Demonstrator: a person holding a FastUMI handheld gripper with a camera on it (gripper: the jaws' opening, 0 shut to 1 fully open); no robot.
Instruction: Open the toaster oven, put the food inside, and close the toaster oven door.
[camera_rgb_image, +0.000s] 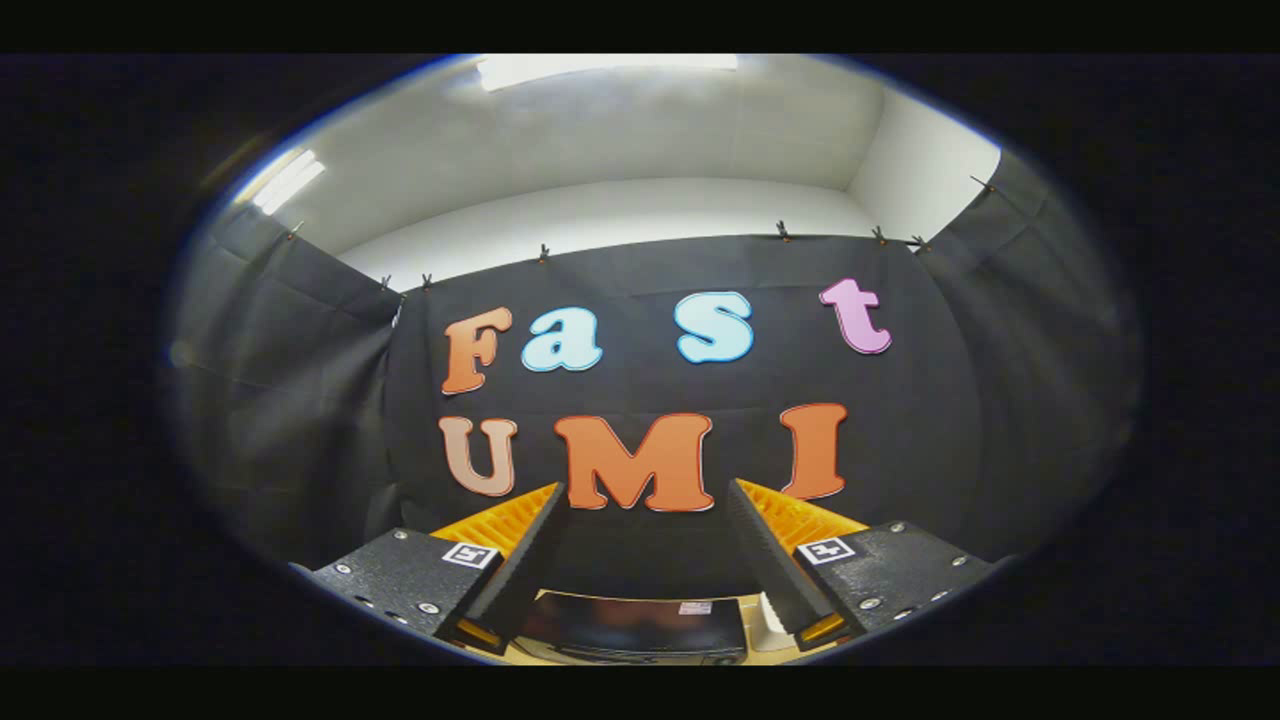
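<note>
My gripper (645, 495) is held high and points at the booth's black cloth wall, its two fingers (530, 550) wide apart with nothing between them. Far below, seen in the gap between the fingers, lies the dark top of the toaster oven (630, 625) on a light wooden tabletop (752, 620). The oven's door and front are hidden from this angle. A small white object (772, 615) shows just right of the oven, partly behind the right finger; I cannot tell what it is.
The black cloth wall (650, 380) hangs straight ahead and wraps round both sides, clipped along its top edge. Above it are white walls and ceiling lights (600, 68).
</note>
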